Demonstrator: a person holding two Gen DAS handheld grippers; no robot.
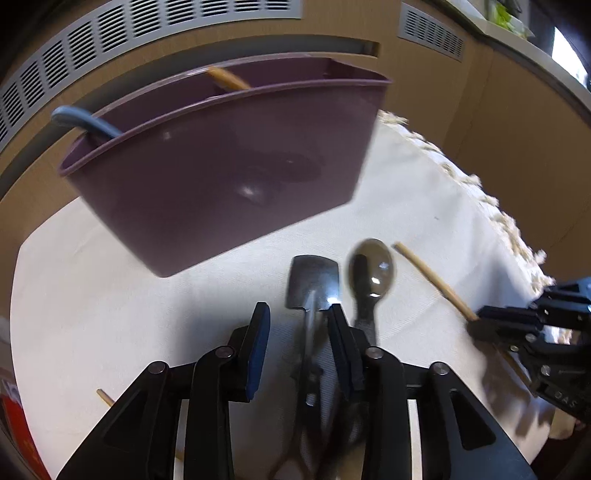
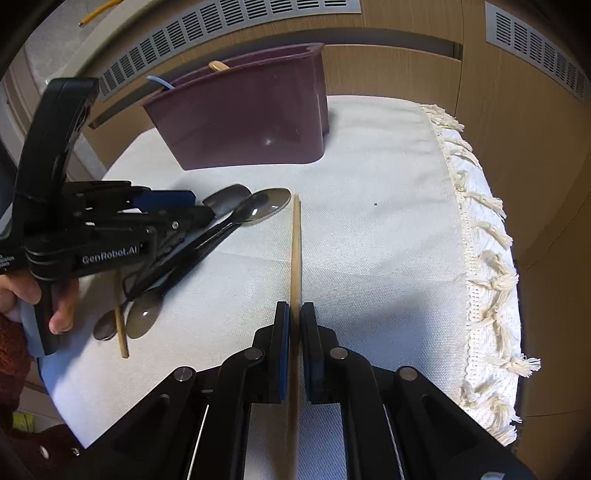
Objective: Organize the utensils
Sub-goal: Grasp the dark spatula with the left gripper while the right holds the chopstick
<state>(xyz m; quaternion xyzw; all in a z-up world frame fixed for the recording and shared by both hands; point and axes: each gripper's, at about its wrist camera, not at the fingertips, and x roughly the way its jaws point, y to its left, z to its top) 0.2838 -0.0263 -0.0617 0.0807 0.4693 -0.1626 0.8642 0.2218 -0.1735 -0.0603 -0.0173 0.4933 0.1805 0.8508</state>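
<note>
A purple utensil holder [image 1: 229, 177] stands at the back of the white cloth; it also shows in the right wrist view [image 2: 251, 125]. A blue handle [image 1: 85, 123] and a wooden stick [image 1: 227, 79] stick out of it. My left gripper [image 1: 297, 314] is open over a black spatula [image 1: 314, 282], next to a dark spoon [image 1: 371, 271]. My right gripper [image 2: 294, 314] is shut on a wooden chopstick [image 2: 296, 243] that lies along the cloth. A second chopstick [image 2: 121, 328] lies under the spoons [image 2: 258, 208] at left.
The white cloth [image 2: 388, 221] has a fringed edge [image 2: 487, 258] at the right. Wooden panels with vent grilles [image 2: 229, 26] stand behind. Two more spoon bowls [image 2: 144, 314] lie near the hand holding the left gripper [image 2: 110, 221].
</note>
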